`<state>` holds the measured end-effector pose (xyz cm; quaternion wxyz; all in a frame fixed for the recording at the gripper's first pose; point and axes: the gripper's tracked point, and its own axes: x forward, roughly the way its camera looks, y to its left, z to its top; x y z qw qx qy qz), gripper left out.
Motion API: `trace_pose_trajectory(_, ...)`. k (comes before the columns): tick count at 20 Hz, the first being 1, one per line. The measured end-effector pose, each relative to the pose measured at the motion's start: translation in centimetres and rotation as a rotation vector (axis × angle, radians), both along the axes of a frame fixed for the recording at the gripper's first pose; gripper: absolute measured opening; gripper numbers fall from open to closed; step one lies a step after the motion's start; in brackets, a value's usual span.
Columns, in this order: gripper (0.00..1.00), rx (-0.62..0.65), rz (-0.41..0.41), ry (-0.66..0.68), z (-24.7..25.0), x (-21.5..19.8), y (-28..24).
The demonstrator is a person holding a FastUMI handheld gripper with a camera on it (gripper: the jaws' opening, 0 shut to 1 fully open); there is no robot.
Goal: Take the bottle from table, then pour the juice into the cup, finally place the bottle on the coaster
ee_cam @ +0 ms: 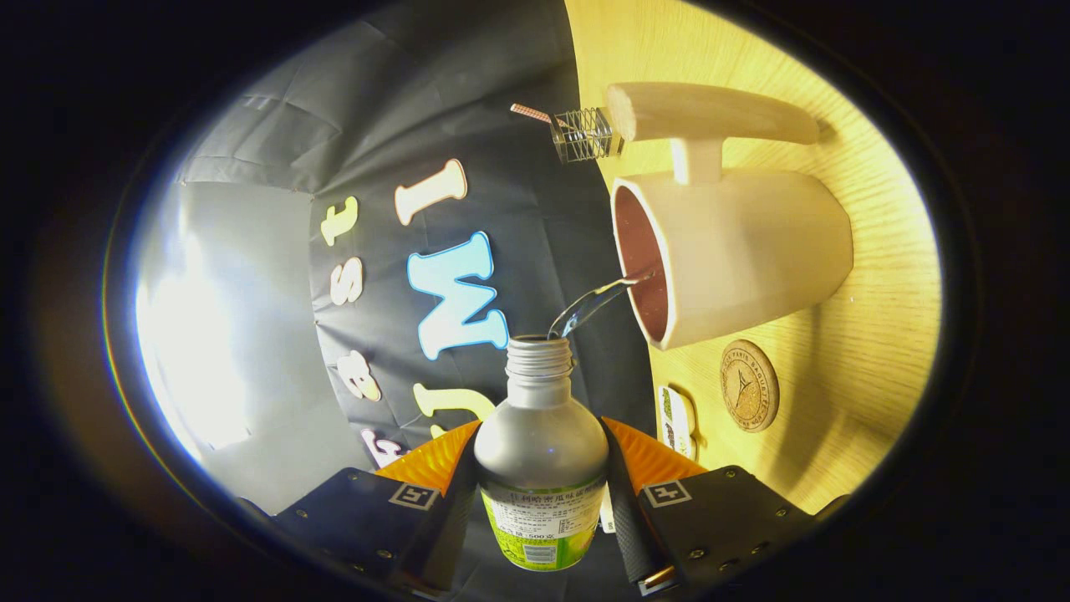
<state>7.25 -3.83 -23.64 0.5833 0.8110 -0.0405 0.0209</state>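
Observation:
My gripper (542,468) is shut on a silver bottle (541,435) with a green label; both fingers press on its body. The whole view is rolled sideways, so the bottle is tipped over. Its cap is off and a clear stream of liquid (595,303) runs from the open neck into the mouth of a white cup (736,251) just beyond it. The cup stands on the wooden table (869,334) and has a long handle (710,113). A round cork coaster (749,385) lies on the table beside the cup's base, nearer to my fingers.
A small wire-cage object with a red-white stick (581,134) sits past the cup's handle. A small packet with green print (675,420) lies on the table close to the coaster. Black cloth forms the wall behind, with a bright light patch beyond it.

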Motion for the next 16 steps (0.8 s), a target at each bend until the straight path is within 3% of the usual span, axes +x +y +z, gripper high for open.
trace_pose_trajectory(16, 0.73, 0.025, -0.012, -0.019, 0.28, 0.09, -0.21)
